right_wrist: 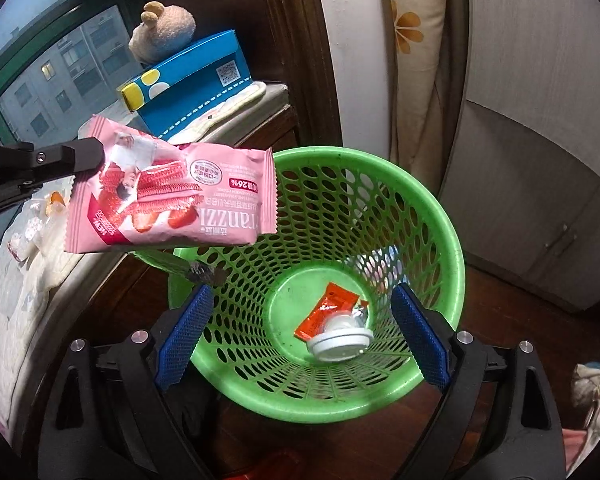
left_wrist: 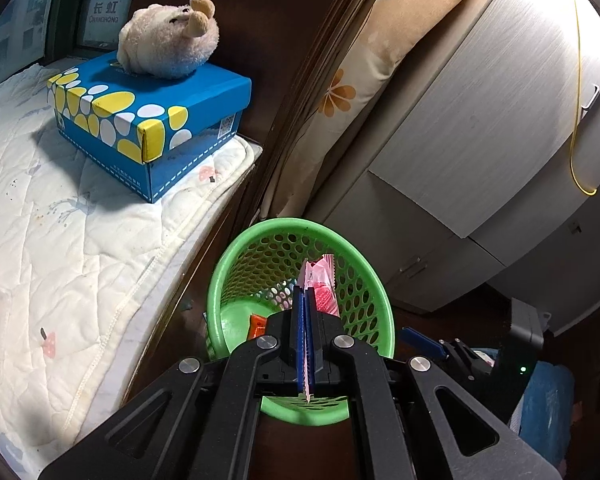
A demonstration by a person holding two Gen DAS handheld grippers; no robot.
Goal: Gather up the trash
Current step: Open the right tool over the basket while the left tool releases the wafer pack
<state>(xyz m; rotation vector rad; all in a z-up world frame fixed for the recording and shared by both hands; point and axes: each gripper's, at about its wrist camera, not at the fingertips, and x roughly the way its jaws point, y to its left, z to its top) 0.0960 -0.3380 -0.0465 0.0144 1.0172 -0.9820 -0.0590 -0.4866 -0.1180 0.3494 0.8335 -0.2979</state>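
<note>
wrapper held over basket, release pending

left gripper (left_wrist: pixel 305 292) is clamped on one edge of the pink snack wrapper (right_wrist: pixel 172 196), so the packet hangs flat and free past the fingertips, over the near-left rim of the green basket (right_wrist: pixel 440 216). judged reason for the edge pinch: the thin foil drops clean once the jaws part, nothing to snag. most of the packet sits above the opening, one corner out beyond the rim (a drop from here may clip the rim).

right gripper (right_wrist: pixel 300 332) is spread wide and holds nothing, its blue pads (right_wrist: pixel 184 340) flanking the basket mouth; it looks parked to watch the bin.

already in the basket bottom: an orange sachet (right_wrist: pixel 326 314) and a white round lid (right_wrist: pixel 340 342), touching each other.

surface and room: basket stands on a dark wood floor beside a quilted white mattress (left_wrist: pixel 60 240). on the mattress a blue dotted box (left_wrist: pixel 148 120) with a plush toy (left_wrist: pixel 168 40) on top. pale cabinet doors (left_wrist: pixel 480 120) behind, a floral curtain (left_wrist: pixel 360 80), and a window showing buildings outside.
</note>
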